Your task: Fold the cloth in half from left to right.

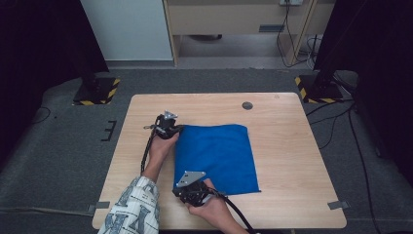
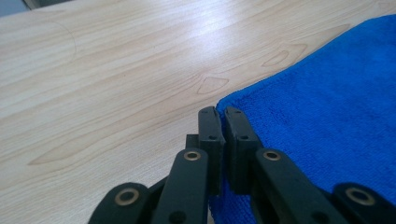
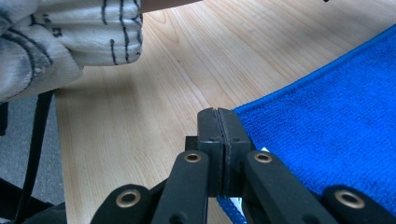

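A folded blue cloth lies flat on the light wooden table, a little left of centre. My left gripper is at the cloth's far left corner; in the left gripper view its jaws are pinched together over that corner of the cloth. At the near left corner sits my right gripper. Its jaws are pressed shut, with the cloth's edge and a small white tag caught below them. A patterned sleeve on the left forearm lies beyond the right gripper.
A round cable hole sits near the table's far edge. Two stand bases with yellow-black stripes rest on the grey floor beyond the table. Cables trail on the right. Bare wood surrounds the cloth on every side.
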A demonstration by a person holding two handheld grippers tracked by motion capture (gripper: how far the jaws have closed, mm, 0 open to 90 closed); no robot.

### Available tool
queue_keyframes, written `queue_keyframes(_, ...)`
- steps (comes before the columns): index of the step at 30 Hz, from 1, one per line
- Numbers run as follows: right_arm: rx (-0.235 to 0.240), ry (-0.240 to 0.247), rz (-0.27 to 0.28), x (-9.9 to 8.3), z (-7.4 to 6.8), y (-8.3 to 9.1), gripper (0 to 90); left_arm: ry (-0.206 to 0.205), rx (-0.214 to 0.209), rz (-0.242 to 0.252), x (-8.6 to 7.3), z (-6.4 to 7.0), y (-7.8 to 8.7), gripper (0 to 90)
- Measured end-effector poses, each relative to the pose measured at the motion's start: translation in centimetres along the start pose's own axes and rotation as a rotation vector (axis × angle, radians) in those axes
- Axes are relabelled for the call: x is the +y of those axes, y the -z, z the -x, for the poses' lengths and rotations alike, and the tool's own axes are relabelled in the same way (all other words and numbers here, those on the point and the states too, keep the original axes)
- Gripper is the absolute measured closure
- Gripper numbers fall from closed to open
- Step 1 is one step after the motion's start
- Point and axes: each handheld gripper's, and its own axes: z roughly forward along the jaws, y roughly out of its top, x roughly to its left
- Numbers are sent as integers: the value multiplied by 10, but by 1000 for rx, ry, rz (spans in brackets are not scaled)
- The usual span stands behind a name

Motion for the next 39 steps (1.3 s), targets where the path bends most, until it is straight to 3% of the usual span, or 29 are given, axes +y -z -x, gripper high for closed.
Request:
queue_keyframes(22,-23,16,57,17,-10,17,895,-11,-10,3,20,2,21,867)
queue_keyframes(39,-26,12,77,29,-25,4,896,-9,-14,1,17,-13,33,867)
